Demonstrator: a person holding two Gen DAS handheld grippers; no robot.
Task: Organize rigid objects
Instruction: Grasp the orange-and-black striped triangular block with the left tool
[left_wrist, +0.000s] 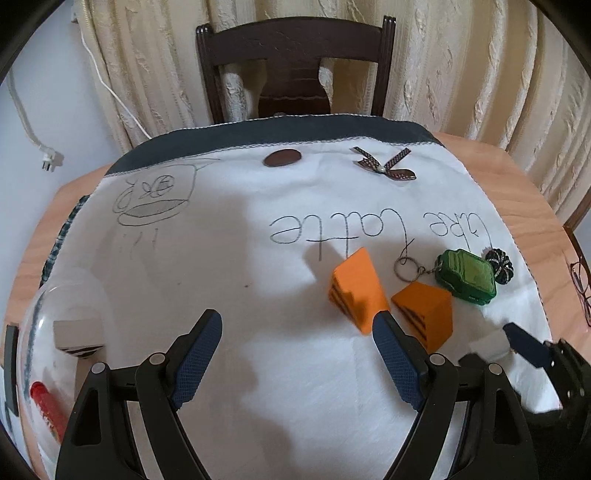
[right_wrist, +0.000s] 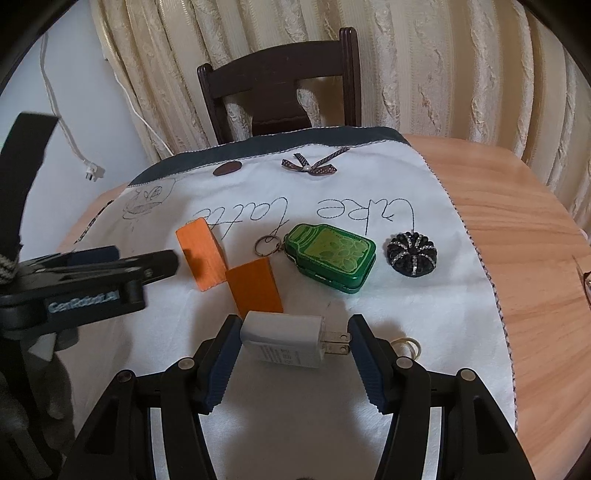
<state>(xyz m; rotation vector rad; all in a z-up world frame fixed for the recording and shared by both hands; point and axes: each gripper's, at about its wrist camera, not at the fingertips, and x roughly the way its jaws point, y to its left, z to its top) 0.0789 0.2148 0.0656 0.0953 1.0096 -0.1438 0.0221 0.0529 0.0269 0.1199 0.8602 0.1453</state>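
Jaws of right gripper (right_wrist: 293, 341) stand apart, straddling white charger (right_wrist: 284, 341) lying on worktop cloth (right_wrist: 443, 280); left gripper (left_wrist: 295, 332) jaws apart, empty. Risk: prong-end contact could twist the charger out on closing

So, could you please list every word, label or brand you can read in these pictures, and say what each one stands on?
"GenRobot.AI", somewhat blurred: on the side of the left gripper, in the right wrist view.
"latte", stitched cursive, upside down to the camera: on the white cloth.
A second cursive word beside it, perhaps "cake": uncertain.
Small print on the white charger between the right gripper fingers: too small to read.
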